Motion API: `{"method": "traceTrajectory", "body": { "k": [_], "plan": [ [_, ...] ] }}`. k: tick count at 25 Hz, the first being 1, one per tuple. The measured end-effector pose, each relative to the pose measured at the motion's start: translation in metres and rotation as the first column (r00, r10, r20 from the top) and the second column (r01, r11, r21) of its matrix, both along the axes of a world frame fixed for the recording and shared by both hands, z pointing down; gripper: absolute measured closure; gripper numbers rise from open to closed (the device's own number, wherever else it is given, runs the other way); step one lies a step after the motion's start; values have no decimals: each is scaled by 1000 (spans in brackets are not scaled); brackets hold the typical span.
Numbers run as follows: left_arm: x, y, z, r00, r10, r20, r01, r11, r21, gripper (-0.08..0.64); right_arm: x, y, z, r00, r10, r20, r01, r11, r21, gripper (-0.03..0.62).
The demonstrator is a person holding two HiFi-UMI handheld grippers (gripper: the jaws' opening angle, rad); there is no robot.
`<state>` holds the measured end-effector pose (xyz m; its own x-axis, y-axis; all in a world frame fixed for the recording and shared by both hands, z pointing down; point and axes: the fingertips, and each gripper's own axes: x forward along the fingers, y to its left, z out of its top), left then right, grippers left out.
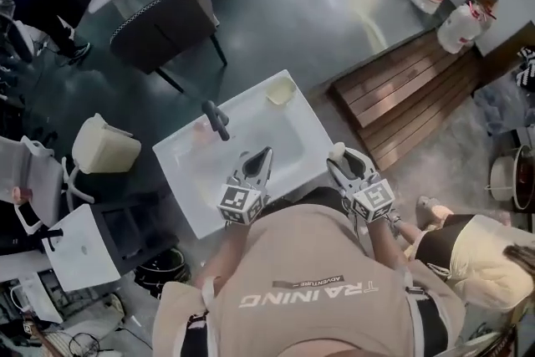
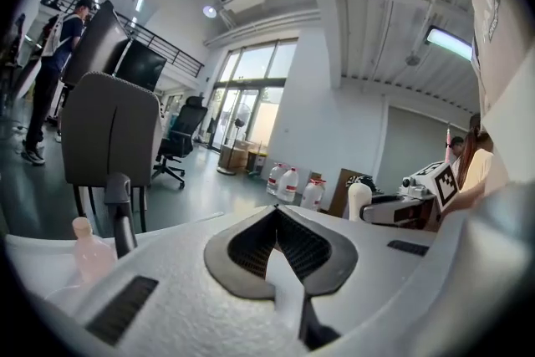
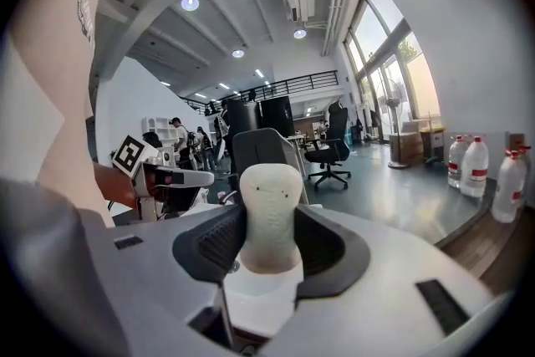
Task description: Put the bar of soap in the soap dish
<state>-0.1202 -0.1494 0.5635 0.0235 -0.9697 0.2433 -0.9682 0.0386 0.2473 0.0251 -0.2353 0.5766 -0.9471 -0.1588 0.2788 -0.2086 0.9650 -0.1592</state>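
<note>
Nearest to the head camera, the person's beige shirt (image 1: pixel 301 280) is filling the lower part of the view, and both arms are reaching forward over the near edge of a white sink (image 1: pixel 188 180). I am seeing the left tool (image 1: pixel 259 156) pointing into the basin with its jaws pressed together and nothing in them. The right tool (image 1: pixel 341 160) is gripping the bar of soap (image 1: pixel 337 151), a cream piece that is standing out past the jaw tips just over the right rim of the sink. The soap dish (image 1: pixel 280 90), pale yellow, is sitting at the far right corner of the sink, well apart from the soap. A dark faucet (image 1: pixel 217 119) is standing at the far rim.

Going to the left gripper view, the left tool (image 2: pixel 278 230) is showing its jaws meeting, with nothing between. The faucet (image 2: pixel 121 213) is rising at the left, and the right tool (image 2: pixel 393 209) with the soap (image 2: pixel 359 201) is appearing at the right.

Going to the right gripper view, the right tool (image 3: pixel 269 251) is clamping the soap (image 3: pixel 270 205) upright between both pads. The left tool (image 3: pixel 180 177) is showing at the left.
</note>
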Motion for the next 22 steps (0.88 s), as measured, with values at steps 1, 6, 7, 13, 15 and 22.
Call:
{"method": "traceTrajectory", "body": {
  "k": [1,6,7,13,15,22],
  "plan": [
    [-7,5,3,1000,-15,5,15,1000,-8,551,-9,-2,-2,1000,-22,-8,22,1000,6,426],
    [-31,21,6,994,-109,-1,109,994,-17,551,-45,-17,-12,994,-109,-30,111,993,46,426],
    [-35,20,4,992,-129,2,129,992,-14,551,-54,-22,-13,991,-133,-34,134,990,53,426],
    [-56,26,1,957,-289,1,289,956,-45,551,-106,-54,2,958,-276,-81,282,956,74,426],
    [-61,27,3,939,-343,2,343,937,-62,549,-123,-65,7,941,-324,-100,333,938,98,426],
    [-73,23,19,886,-465,4,460,876,-143,549,-165,-86,36,852,-482,-202,520,821,235,426]
  ]
}}
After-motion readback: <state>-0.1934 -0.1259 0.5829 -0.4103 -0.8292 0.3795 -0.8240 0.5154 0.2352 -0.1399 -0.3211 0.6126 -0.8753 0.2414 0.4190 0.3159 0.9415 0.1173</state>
